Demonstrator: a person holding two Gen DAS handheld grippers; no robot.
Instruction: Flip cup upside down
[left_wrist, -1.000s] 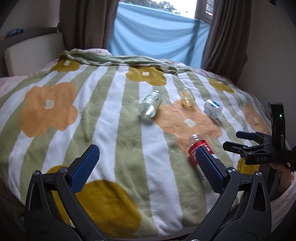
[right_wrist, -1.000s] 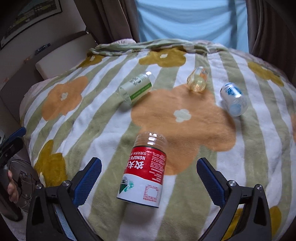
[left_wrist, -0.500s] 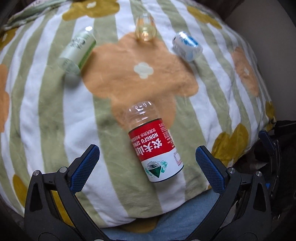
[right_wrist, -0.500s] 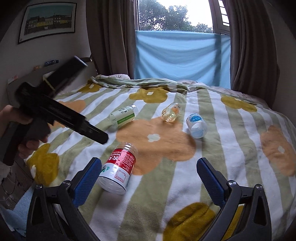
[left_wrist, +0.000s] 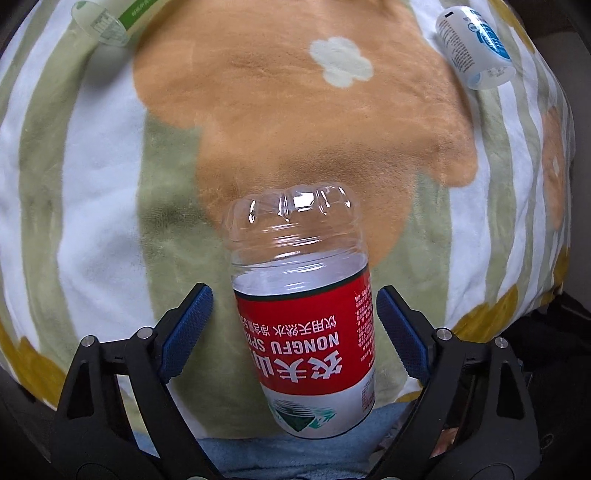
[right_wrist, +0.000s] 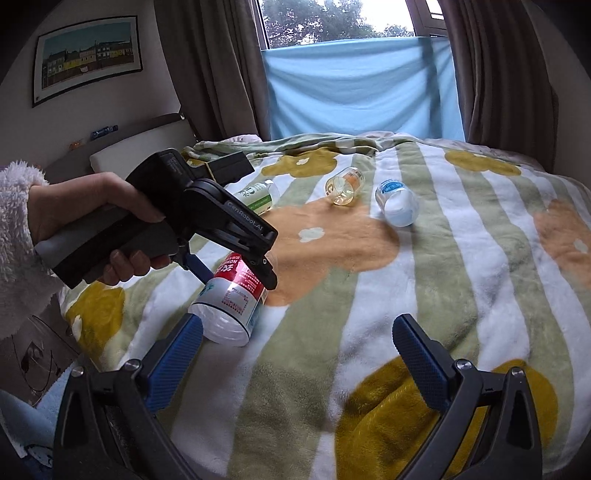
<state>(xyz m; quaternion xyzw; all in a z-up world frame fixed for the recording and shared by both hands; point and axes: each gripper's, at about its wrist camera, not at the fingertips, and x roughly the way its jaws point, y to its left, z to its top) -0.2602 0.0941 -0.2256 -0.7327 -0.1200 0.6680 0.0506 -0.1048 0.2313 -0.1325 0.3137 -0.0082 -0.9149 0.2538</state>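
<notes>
The red-labelled cup (left_wrist: 303, 325) lies on its side near the edge of the flowered blanket (left_wrist: 92, 177), between the spread blue pads of the left gripper (left_wrist: 293, 328), which flank it without touching. The right gripper (right_wrist: 295, 354) hangs over the blanket, gaping and holding nothing.

A bed covered by a plush blanket (right_wrist: 424, 295) striped in white and sage green, patterned with orange and mustard flowers, carries four cut-off bottle cups, all lying on their sides. The red-labelled cup (left_wrist: 306, 332) rests near the blanket's front edge, its open end toward that edge. Farther back lie a green-labelled cup (right_wrist: 258, 197), a clear yellowish cup (right_wrist: 343, 186) and a blue-and-white cup (right_wrist: 397, 203), the last two just beside each other. The blanket bunches into folds at the far end.
</notes>
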